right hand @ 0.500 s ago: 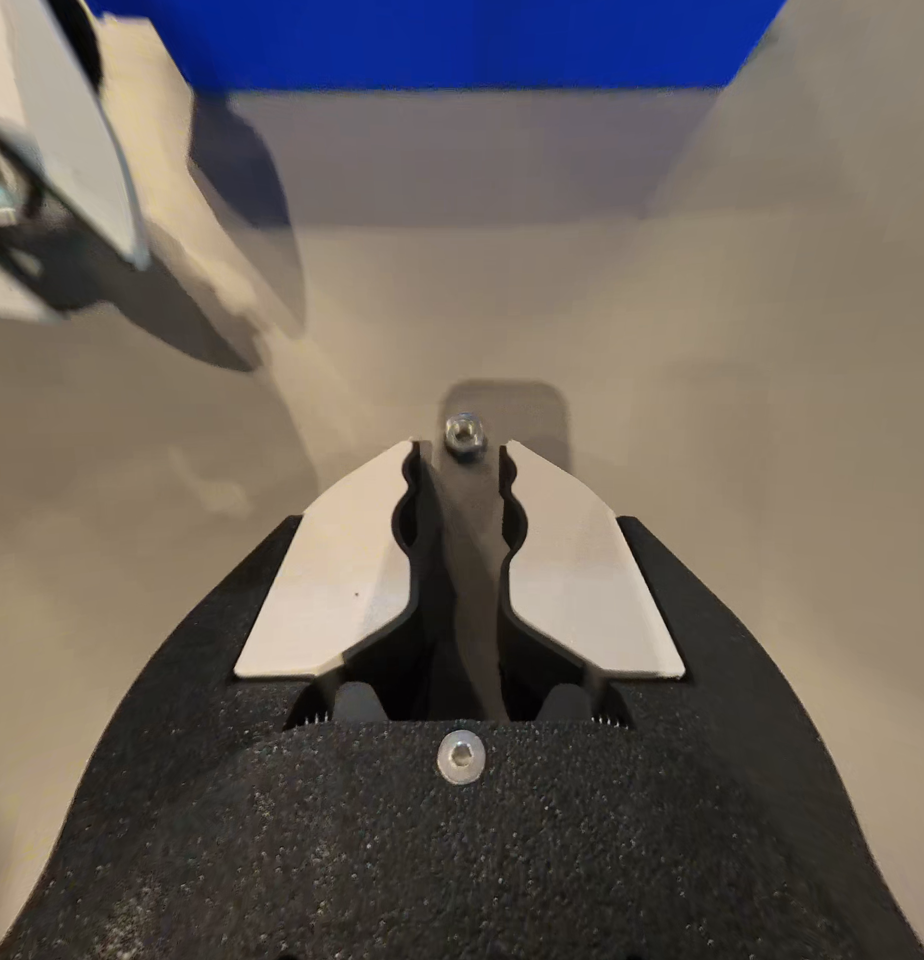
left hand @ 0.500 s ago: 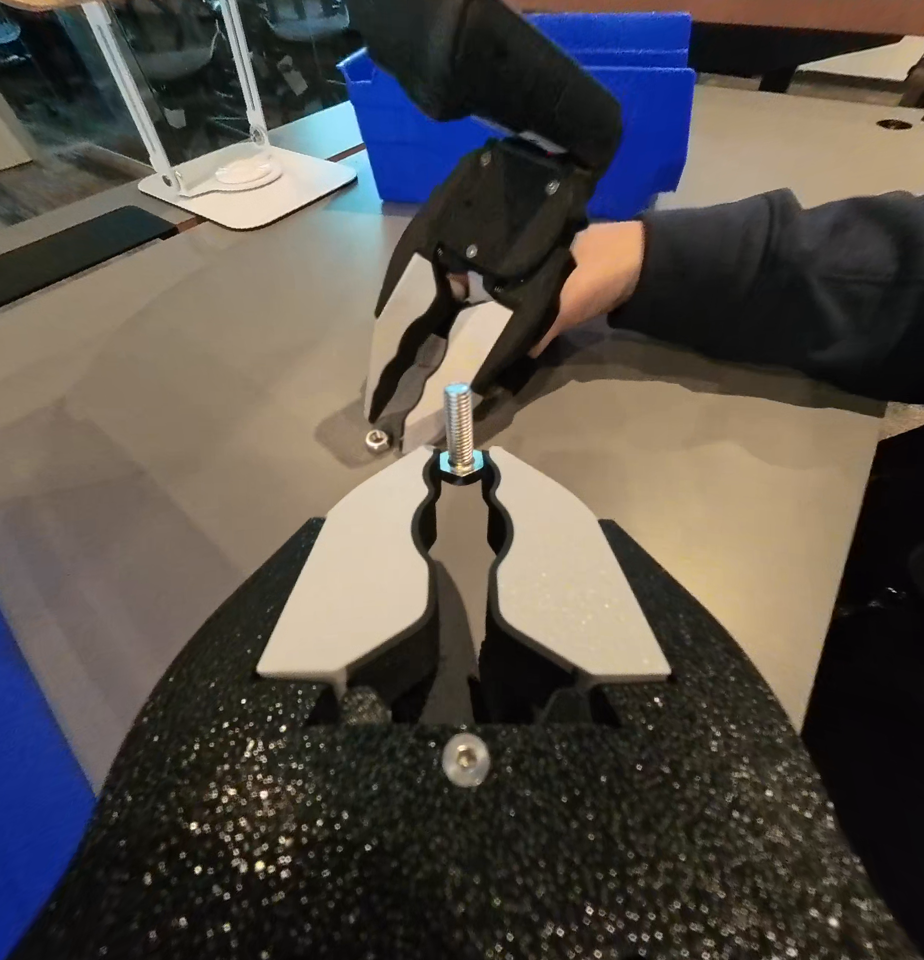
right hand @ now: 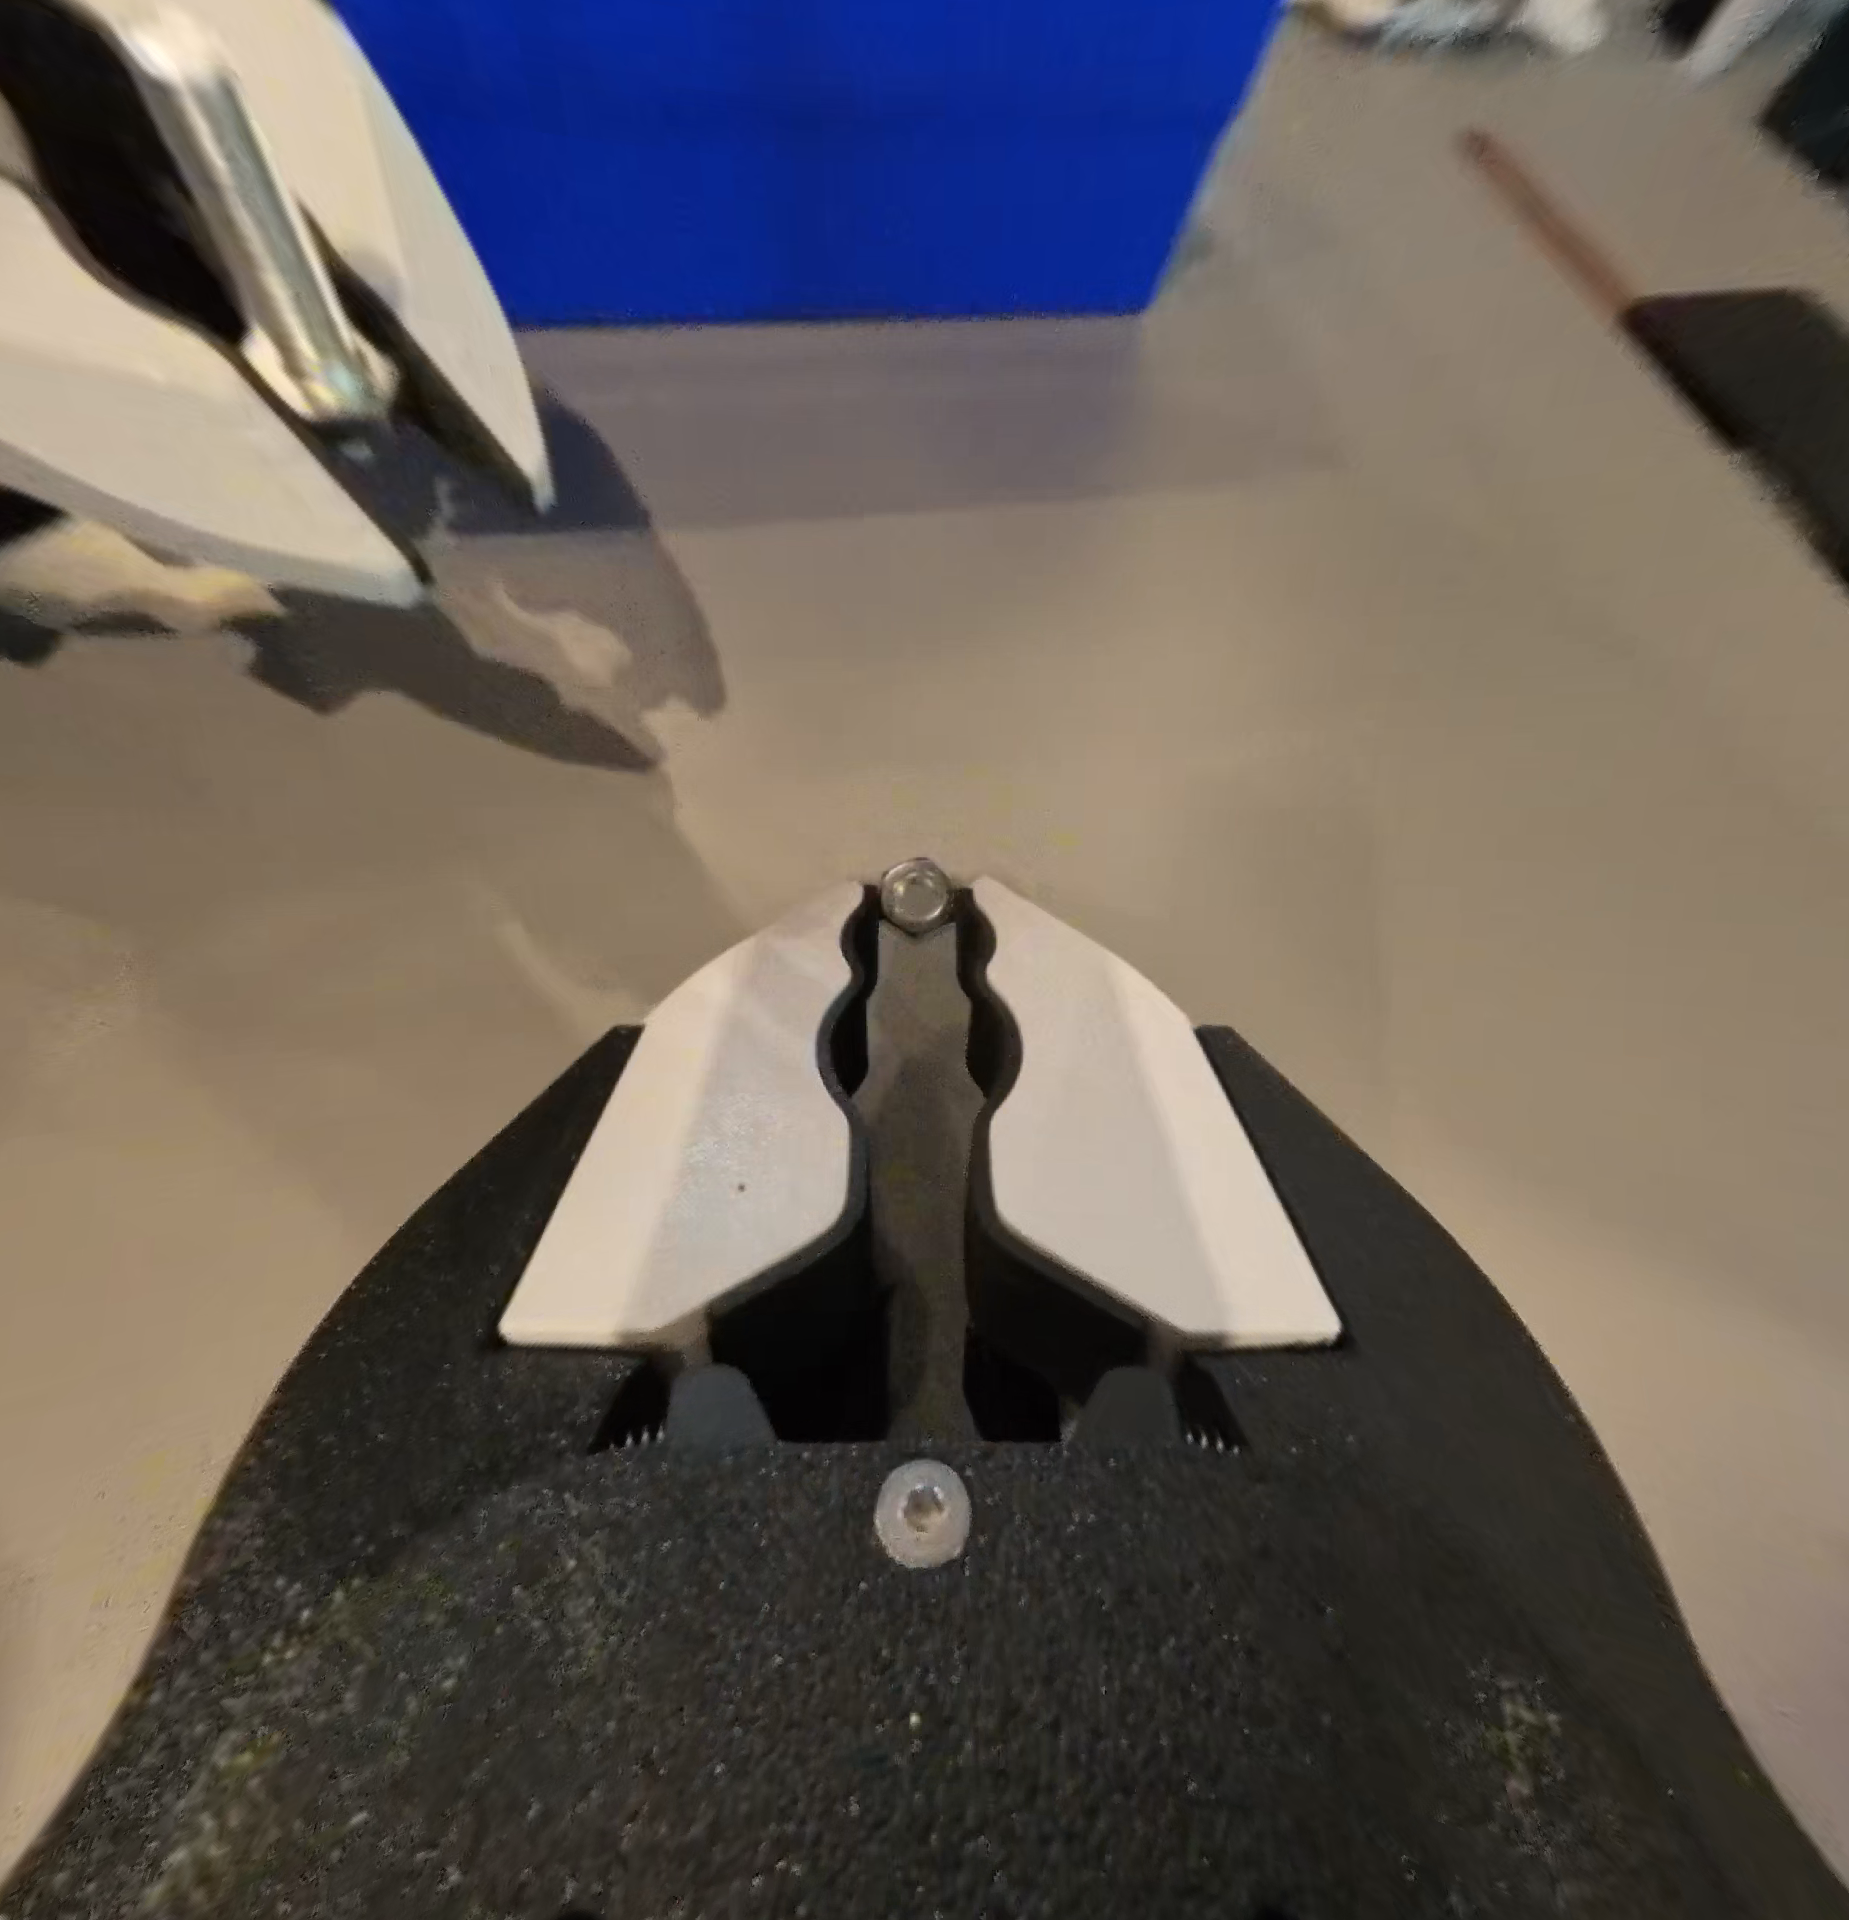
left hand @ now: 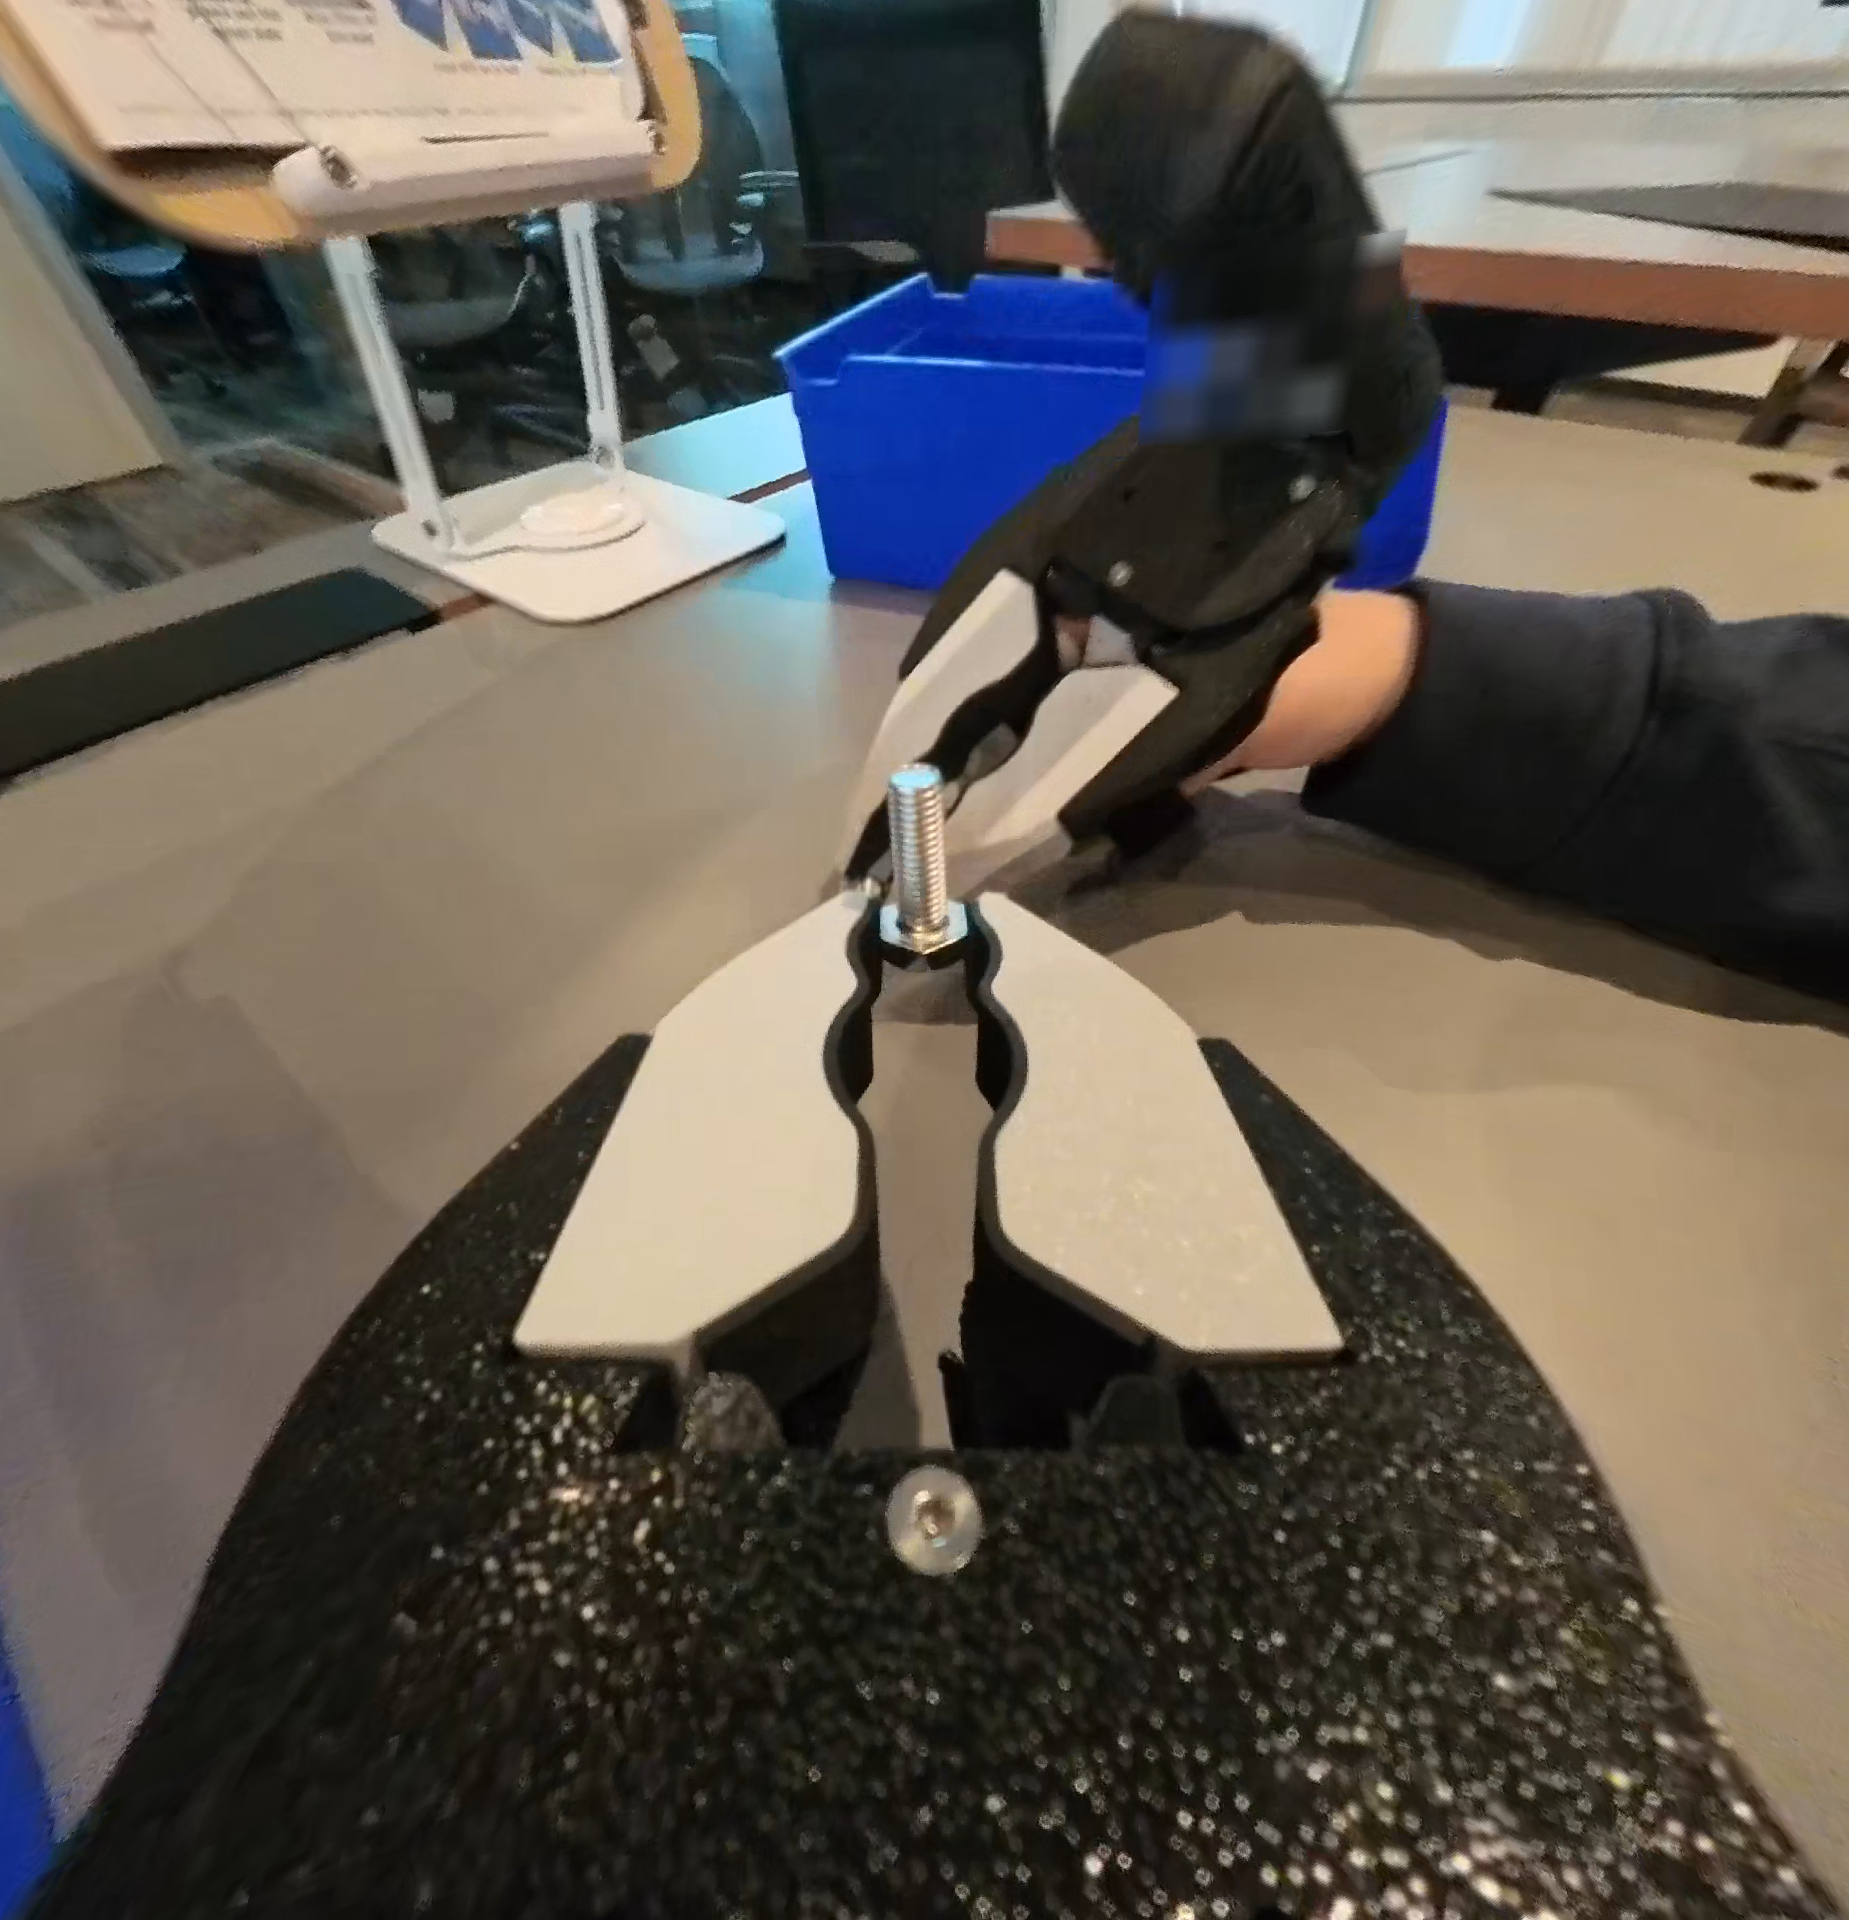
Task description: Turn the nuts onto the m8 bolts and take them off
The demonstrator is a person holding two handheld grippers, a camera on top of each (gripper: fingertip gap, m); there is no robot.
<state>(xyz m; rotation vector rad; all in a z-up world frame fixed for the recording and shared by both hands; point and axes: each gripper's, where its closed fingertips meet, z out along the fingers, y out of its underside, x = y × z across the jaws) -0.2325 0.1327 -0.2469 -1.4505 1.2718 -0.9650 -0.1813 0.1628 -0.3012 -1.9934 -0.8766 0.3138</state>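
table (left hand: 484, 935) left of bolt (left hand: 915, 842): bare | behind: right gripper (left hand: 961, 862) | far: blue bin (left hand: 951, 457)

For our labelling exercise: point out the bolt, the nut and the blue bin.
bolt (left hand: 916, 847), left wrist view, threaded shank.
nut (right hand: 914, 895), right wrist view, top face.
blue bin (left hand: 961, 457), left wrist view, front wall.

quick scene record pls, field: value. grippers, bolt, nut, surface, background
left gripper: shut on the bolt's hex head, at the fingertips
bolt: silver, threaded shank pointing up, no nut on it
right gripper: tips down at the table, closed on the nut
nut: small, silver, on the table between the right gripper's tips
table: grey, matte
blue bin: on the table behind the right gripper
white stand: far left on the table, holds a board with papers
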